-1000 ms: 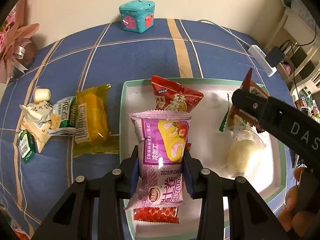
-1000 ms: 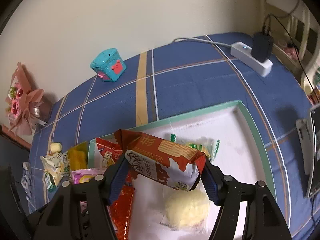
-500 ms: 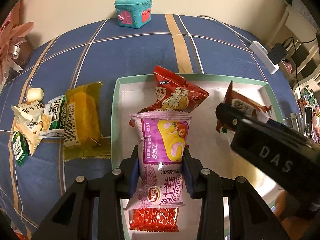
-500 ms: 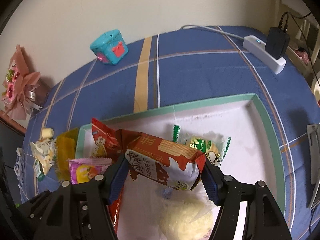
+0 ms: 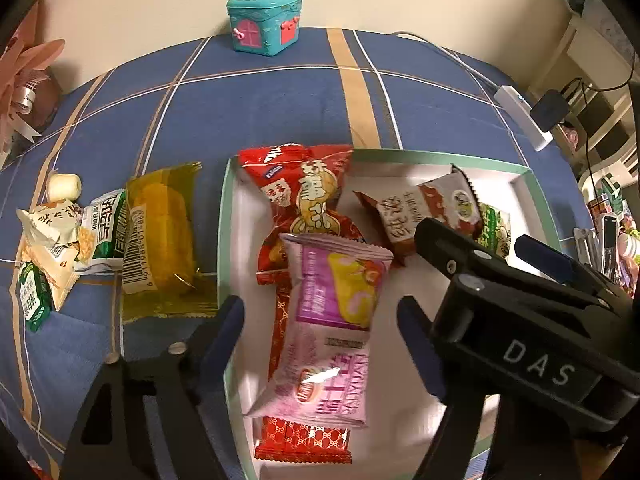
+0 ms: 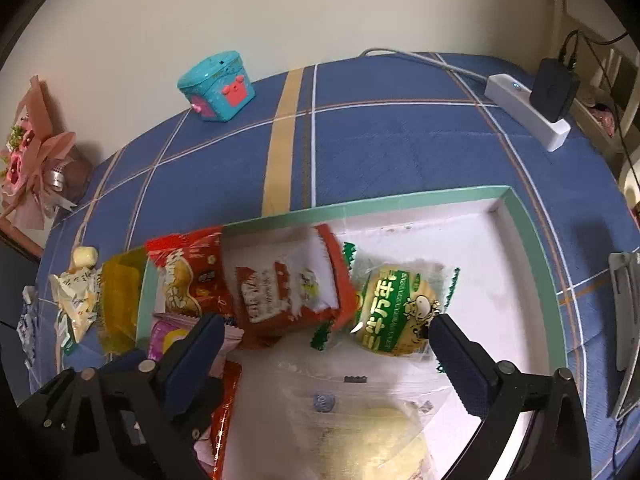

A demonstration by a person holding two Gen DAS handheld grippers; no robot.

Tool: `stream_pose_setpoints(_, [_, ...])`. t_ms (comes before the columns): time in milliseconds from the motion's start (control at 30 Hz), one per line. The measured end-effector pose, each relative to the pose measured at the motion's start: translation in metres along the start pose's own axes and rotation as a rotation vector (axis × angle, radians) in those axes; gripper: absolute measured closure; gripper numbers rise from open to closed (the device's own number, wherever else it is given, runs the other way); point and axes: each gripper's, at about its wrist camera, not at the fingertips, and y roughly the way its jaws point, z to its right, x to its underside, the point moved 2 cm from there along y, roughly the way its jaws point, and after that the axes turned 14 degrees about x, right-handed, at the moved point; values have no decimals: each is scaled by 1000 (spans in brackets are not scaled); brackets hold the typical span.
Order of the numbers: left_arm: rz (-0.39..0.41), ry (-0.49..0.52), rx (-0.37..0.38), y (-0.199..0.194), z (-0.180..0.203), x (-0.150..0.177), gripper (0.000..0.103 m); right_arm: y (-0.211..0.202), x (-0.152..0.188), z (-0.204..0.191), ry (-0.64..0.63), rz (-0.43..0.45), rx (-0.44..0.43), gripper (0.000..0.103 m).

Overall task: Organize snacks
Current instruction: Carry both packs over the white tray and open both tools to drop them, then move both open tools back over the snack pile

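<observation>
Both grippers, left and right, have just been opening, jaws wide, freeing the pink packet and brown packet into the tray. Several snacks, including the yellow cake, await on the bench.

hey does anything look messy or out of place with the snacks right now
Yes. In the tray the packets lie heaped: the pink packet across a red one. Several snacks sit outside on the cloth, including the yellow packet against the tray's left rim.
</observation>
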Motion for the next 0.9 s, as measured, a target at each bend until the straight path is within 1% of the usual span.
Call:
stream_pose_setpoints(100, [13,15,-9,-4,3,-1,8,0,0,4,20,3,0,0])
stream_pose_setpoints(167, [20,18,-25,-7,4,-2,5,0,0,7,39,0,1,0])
stream_pose_setpoints(200, [22,17,-34,-8,3,-2,1,1,0,9,52,-1,0,0])
stream_pose_setpoints(300, [36,-2,-64,-11,-3,-3,0,1,0,14,83,-2,1,0])
stream_pose_setpoints(433, [42,-53,-99,-15,-20,-4,0,0,0,19,105,-3,7,0])
stream_pose_setpoints(533, [67,-100,-123,-24,-34,-7,0,-1,0,20,114,-5,7,0])
stream_pose_setpoints(700, [121,-177,-150,-41,-55,-11,0,-6,1,19,104,-5,21,0])
stream_pose_setpoints(833, [156,-234,-216,-57,-80,-12,0,-11,7,13,86,-11,29,0])
stream_pose_setpoints(900, [167,-256,-231,-62,-89,-13,0,-13,9,9,77,-15,29,0])
